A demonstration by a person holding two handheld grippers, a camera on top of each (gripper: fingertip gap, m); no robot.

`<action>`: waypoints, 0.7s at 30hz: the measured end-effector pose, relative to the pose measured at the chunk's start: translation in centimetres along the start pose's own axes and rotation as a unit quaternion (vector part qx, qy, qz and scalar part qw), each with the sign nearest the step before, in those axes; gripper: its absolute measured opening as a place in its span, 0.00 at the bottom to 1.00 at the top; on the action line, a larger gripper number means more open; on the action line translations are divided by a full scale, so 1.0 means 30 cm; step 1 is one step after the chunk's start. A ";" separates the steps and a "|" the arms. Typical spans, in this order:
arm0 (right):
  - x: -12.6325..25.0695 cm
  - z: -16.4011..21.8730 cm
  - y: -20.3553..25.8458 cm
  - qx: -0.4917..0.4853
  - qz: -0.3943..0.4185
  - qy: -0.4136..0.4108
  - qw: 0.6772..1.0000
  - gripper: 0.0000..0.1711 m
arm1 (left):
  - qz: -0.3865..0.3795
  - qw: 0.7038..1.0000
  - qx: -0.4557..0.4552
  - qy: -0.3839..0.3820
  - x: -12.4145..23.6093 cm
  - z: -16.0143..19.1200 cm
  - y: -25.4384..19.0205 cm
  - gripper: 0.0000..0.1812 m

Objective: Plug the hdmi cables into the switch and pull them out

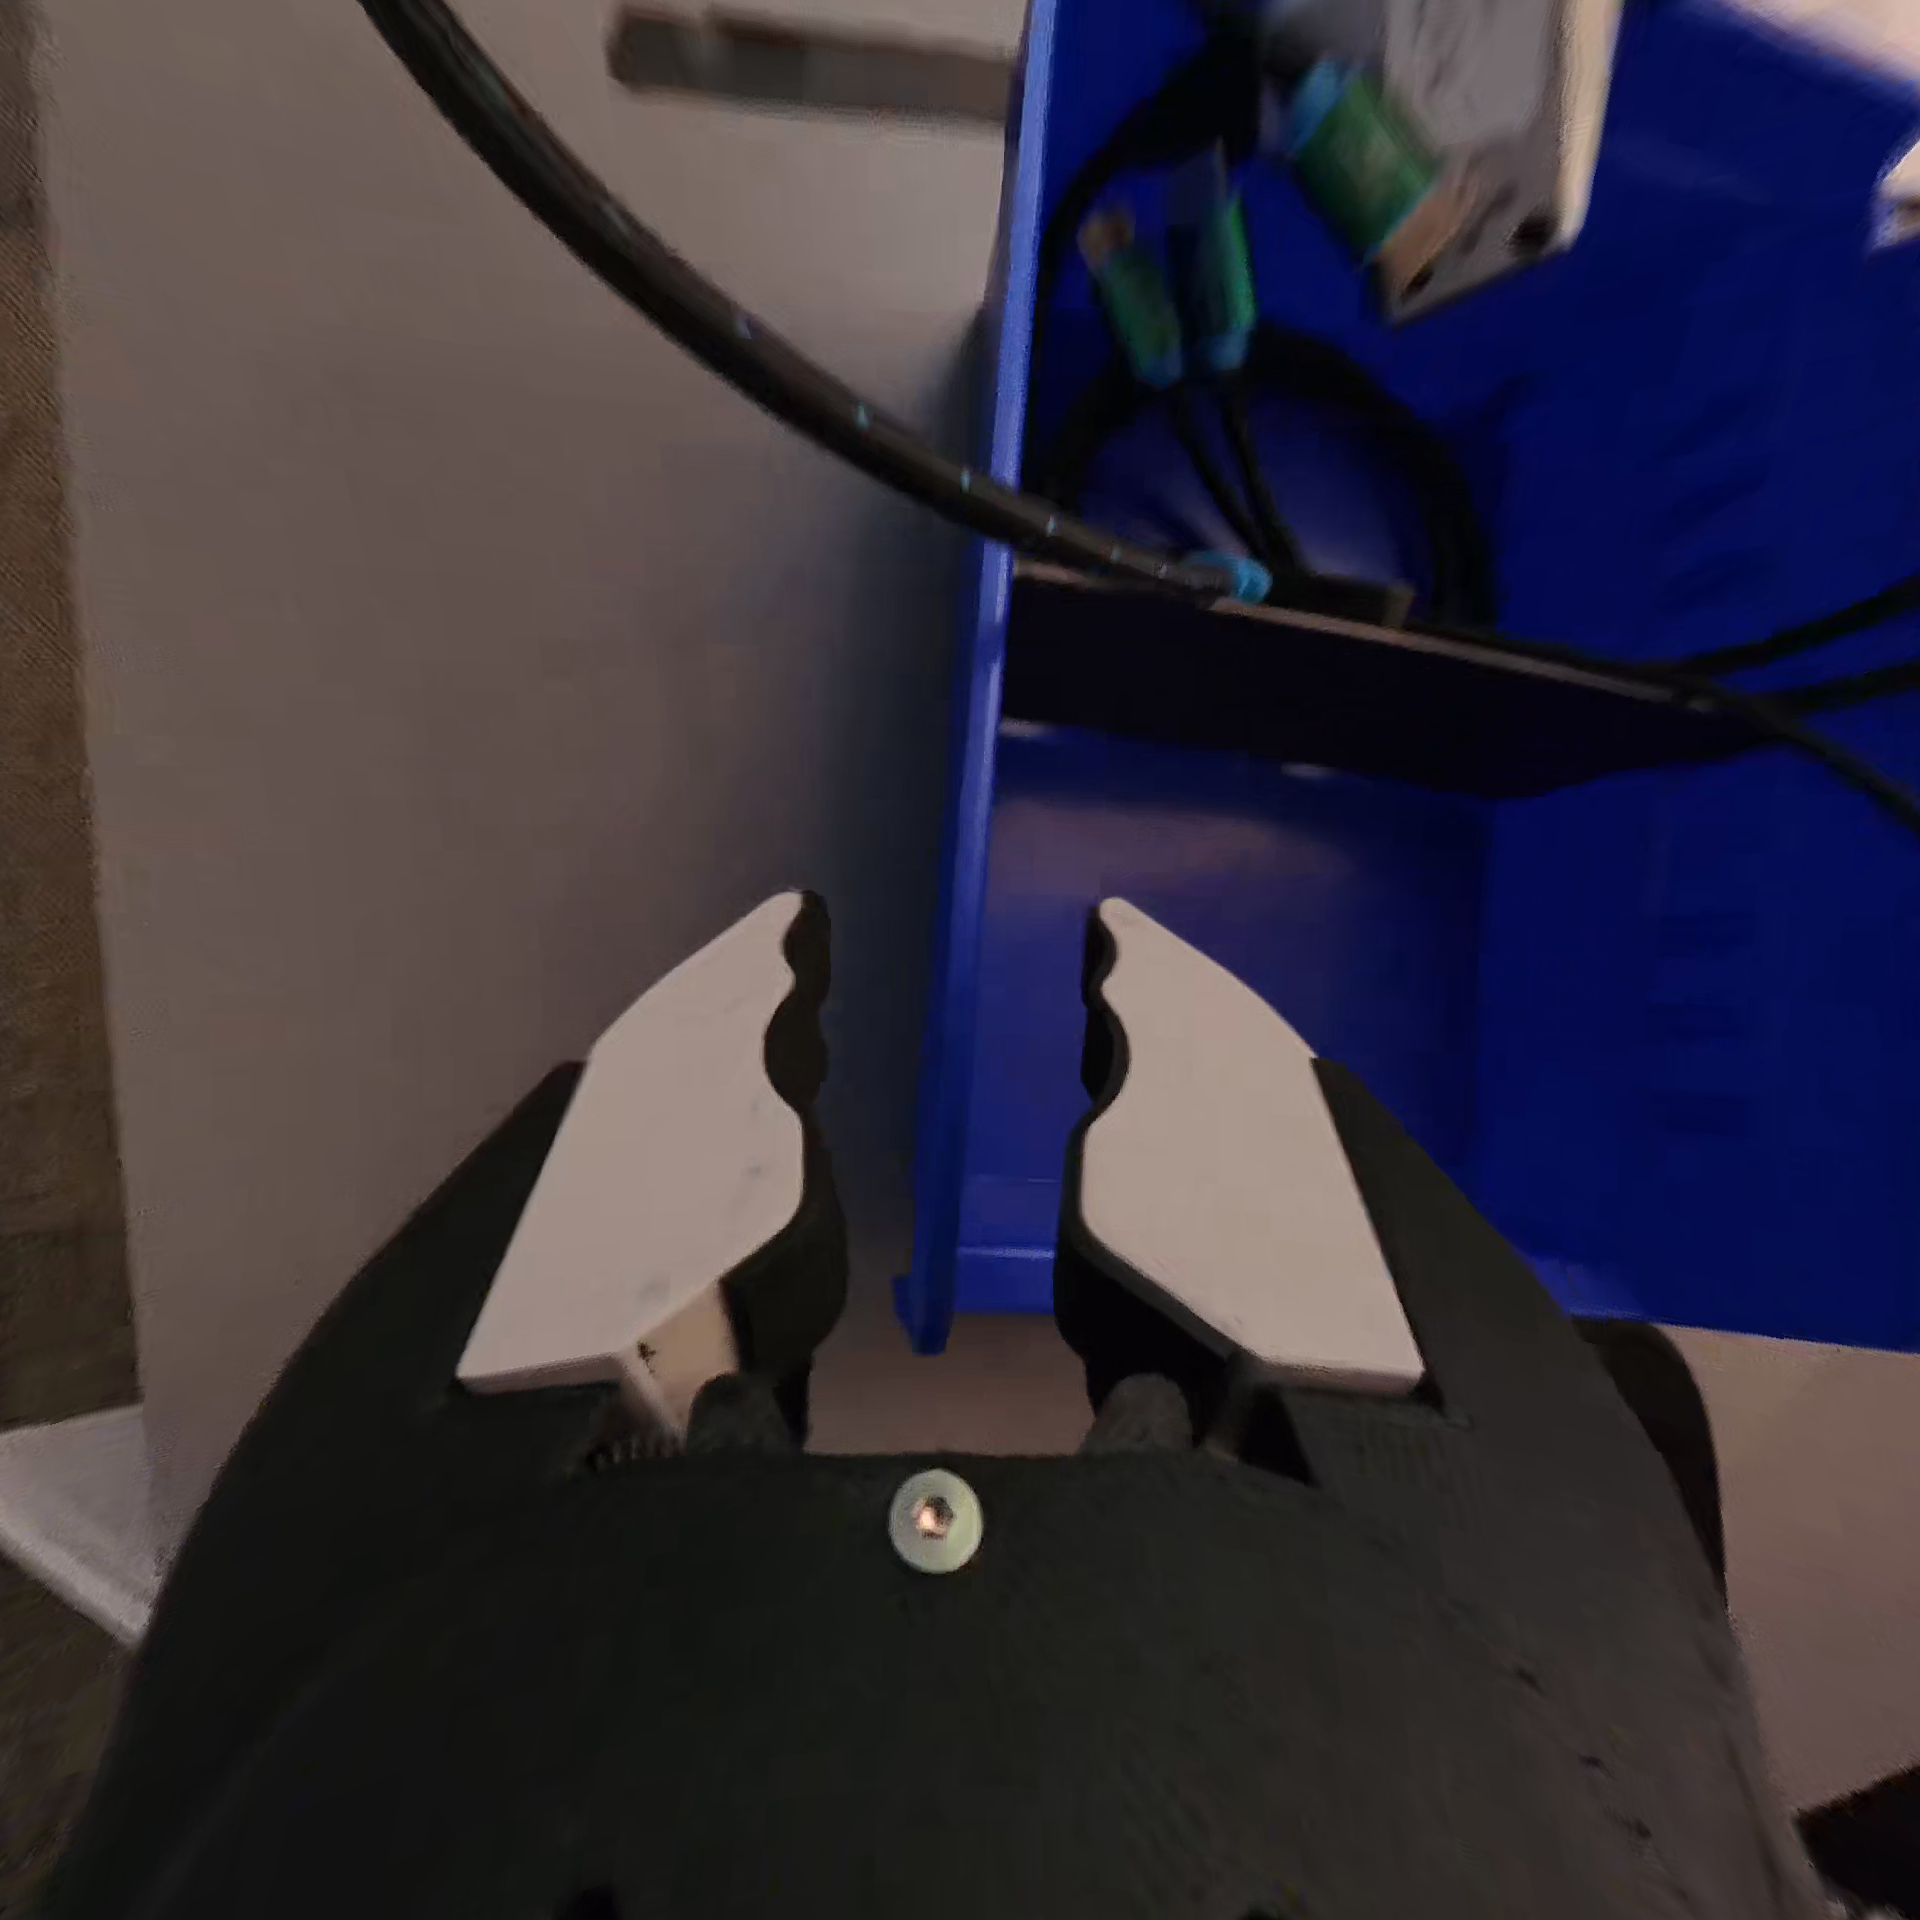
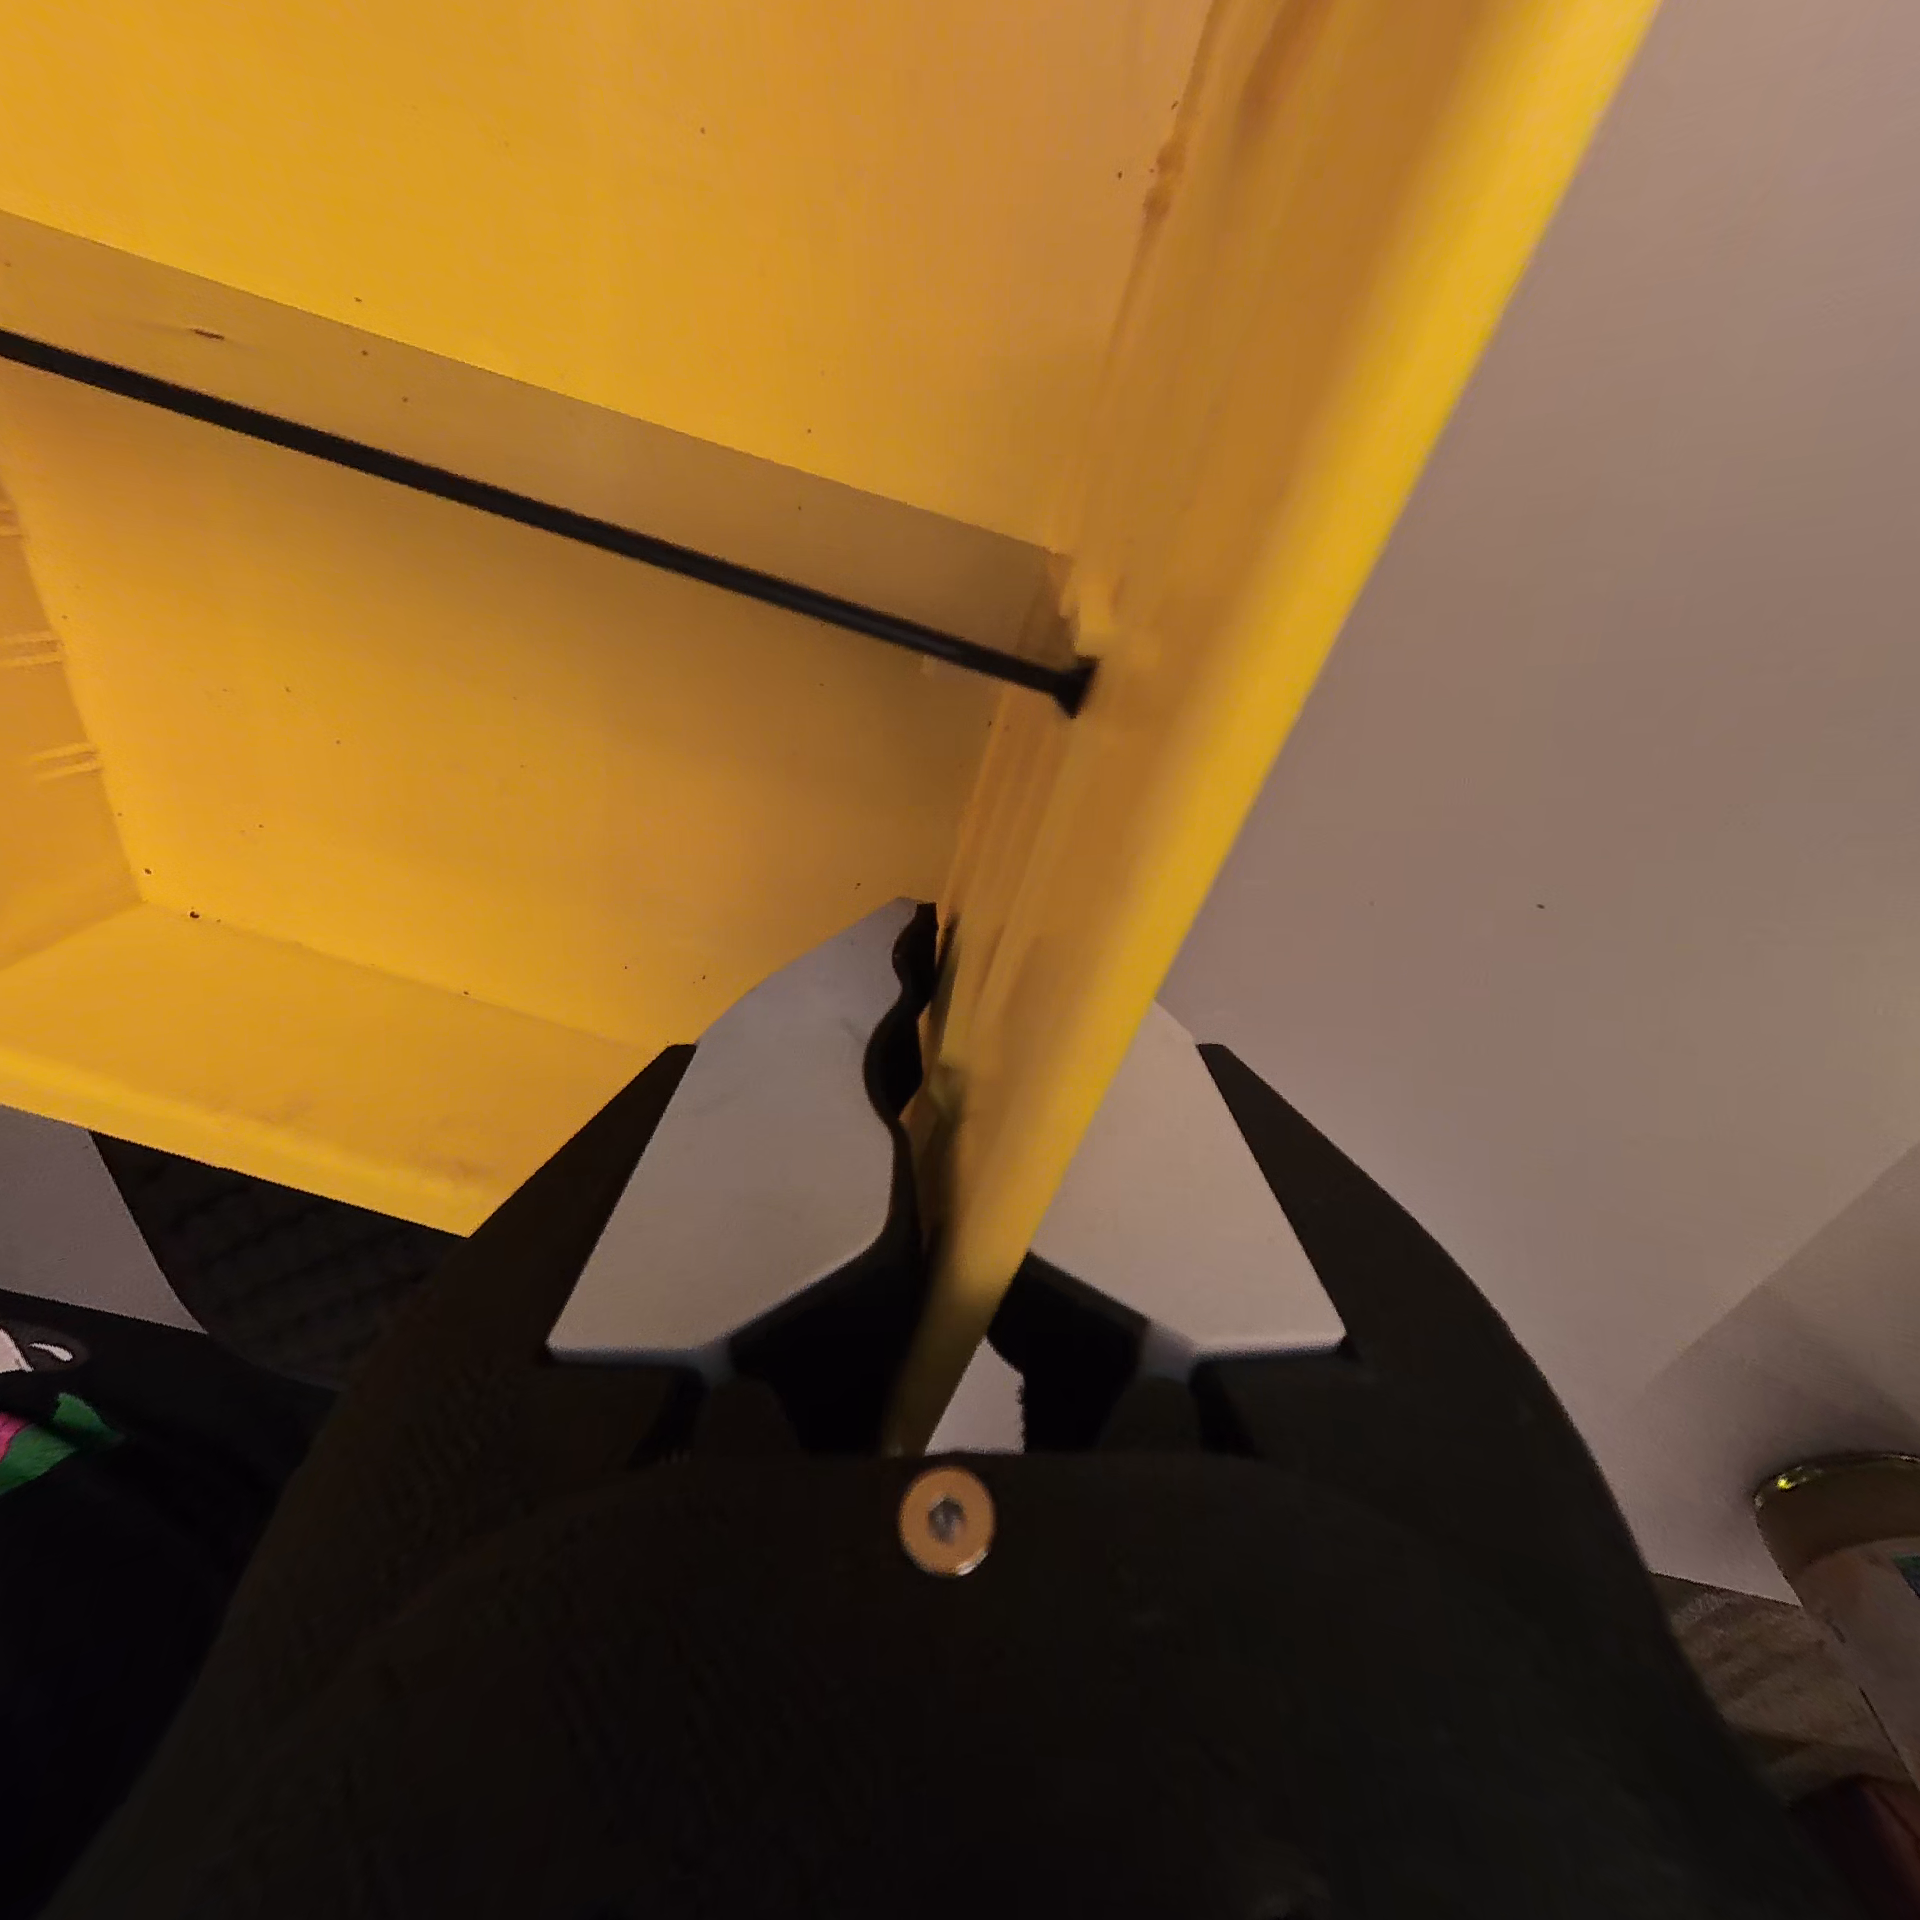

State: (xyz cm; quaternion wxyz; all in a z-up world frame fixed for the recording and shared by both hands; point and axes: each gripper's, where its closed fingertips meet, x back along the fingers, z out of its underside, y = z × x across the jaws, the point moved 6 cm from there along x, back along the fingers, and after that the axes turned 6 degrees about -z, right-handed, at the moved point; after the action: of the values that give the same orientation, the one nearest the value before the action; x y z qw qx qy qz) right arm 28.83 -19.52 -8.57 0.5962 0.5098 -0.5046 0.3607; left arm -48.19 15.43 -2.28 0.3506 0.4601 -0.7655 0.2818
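In the left wrist view my left gripper is open, one finger on each side of the left wall of a blue bin. Inside the bin lie coiled black HDMI cables with green and blue plugs, blurred. A silver-grey box, likely the switch, sits at the far end. A black cable runs from the upper left into the bin, over a flat black panel. In the right wrist view my right gripper is shut on the side wall of a yellow bin; the wall hides its right finger.
A thin black rod spans the yellow bin's inside. Both bins stand on a pale table. A brass-coloured round object is at the lower right, and dark fabric with green and pink at the lower left. There is about 85 centimeters between the tips of the two grippers.
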 end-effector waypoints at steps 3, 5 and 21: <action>0.000 0.002 0.001 -0.004 0.000 0.000 1.000 0.03 | 0.017 0.998 0.009 0.060 -0.071 0.028 -0.008 0.04; -0.001 0.003 0.002 -0.005 0.000 0.000 1.000 0.03 | 0.020 0.997 0.031 0.061 -0.073 0.026 -0.006 0.04; 0.001 -0.011 -0.006 -0.018 0.002 0.000 1.000 0.03 | 0.007 0.995 0.083 0.049 -0.056 0.040 0.027 0.04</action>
State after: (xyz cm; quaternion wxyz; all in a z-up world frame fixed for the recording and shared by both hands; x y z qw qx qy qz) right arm 29.08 -19.25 -8.58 0.6048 0.4978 -0.5118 0.3528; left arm -48.69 15.72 -4.41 0.3462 0.4677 -0.7245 0.3694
